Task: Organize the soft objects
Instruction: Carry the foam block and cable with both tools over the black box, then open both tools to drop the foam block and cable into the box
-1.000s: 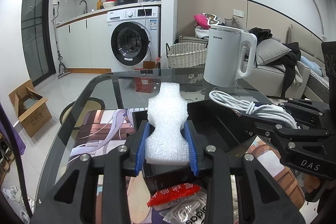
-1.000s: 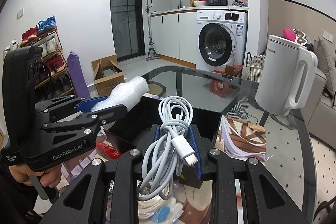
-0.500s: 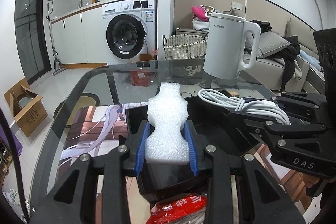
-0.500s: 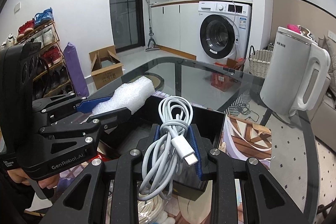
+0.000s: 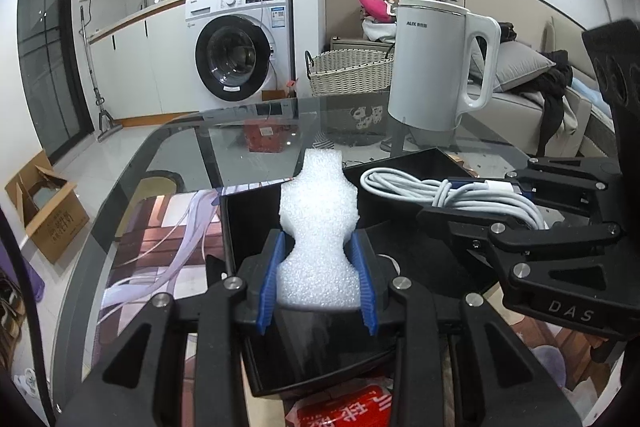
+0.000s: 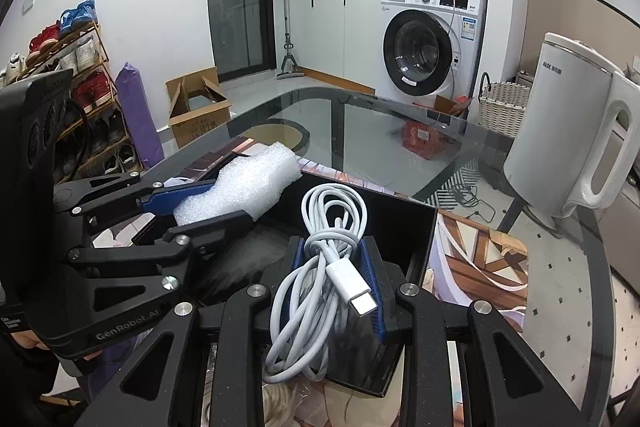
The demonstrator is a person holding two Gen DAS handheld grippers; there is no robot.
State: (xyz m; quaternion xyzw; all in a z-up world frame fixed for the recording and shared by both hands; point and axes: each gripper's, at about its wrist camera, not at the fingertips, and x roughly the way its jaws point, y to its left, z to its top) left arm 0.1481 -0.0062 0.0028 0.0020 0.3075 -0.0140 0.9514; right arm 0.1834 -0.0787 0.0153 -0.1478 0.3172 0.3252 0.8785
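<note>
A white foam piece (image 5: 318, 239) stands pinched at its waist between the blue pads of my left gripper (image 5: 318, 259), which is shut on it. It hangs over the open black box (image 5: 252, 227) on the glass table. My right gripper (image 6: 332, 251) is shut on a coiled white charging cable (image 6: 320, 267), whose plug points toward the camera, also above the black box (image 6: 416, 227). In the left wrist view the right gripper (image 5: 440, 203) reaches in from the right with the cable (image 5: 404, 183). Seen from the right wrist, the left gripper (image 6: 232, 199) and the foam (image 6: 248, 183) come in from the left.
A white electric kettle (image 5: 432, 67) stands at the table's far right, behind the box. An illustrated mat (image 5: 160, 235) lies under the box. A red packet (image 5: 344, 411) lies just in front of it. The glass table's curved edge (image 5: 132, 167) runs along the left.
Both grippers have moved forward and down, so the foam and the cable now hang over the black box's inside. Neither grip has changed.
</note>
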